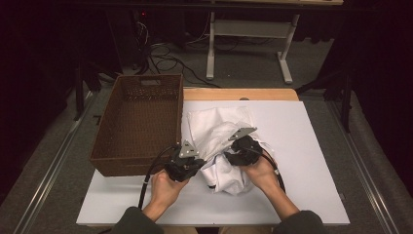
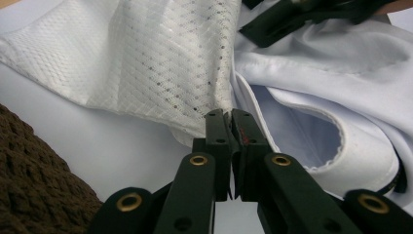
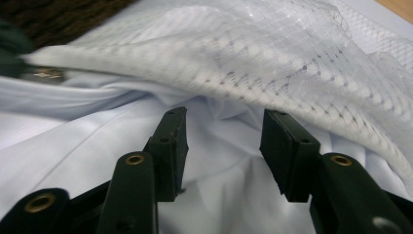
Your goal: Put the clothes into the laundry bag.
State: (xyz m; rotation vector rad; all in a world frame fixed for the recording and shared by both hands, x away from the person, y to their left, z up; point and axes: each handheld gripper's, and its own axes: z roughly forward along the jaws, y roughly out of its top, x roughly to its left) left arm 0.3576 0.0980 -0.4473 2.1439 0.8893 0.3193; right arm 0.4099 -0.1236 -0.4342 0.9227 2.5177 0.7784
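A crumpled white garment (image 1: 219, 126) lies on the white mat, part smooth cloth (image 2: 341, 73), part shiny mesh (image 2: 160, 63). My left gripper (image 2: 228, 117) is shut on the edge of the mesh layer, at the garment's left side (image 1: 195, 161). My right gripper (image 3: 224, 126) is open; its jaws stand apart just above the smooth cloth (image 3: 219, 195), under a lifted fold of mesh (image 3: 272, 63), with nothing pinched between them. In the high view the right gripper (image 1: 234, 155) sits on the garment's near right part, close to the left one.
A brown woven basket (image 1: 178, 122) stands to the left of the garment, touching the mat's left part; its wall (image 2: 34, 180) is close beside my left gripper. The white mat (image 1: 302, 161) lies bare on the right. A wooden table edge (image 1: 243, 93) runs behind.
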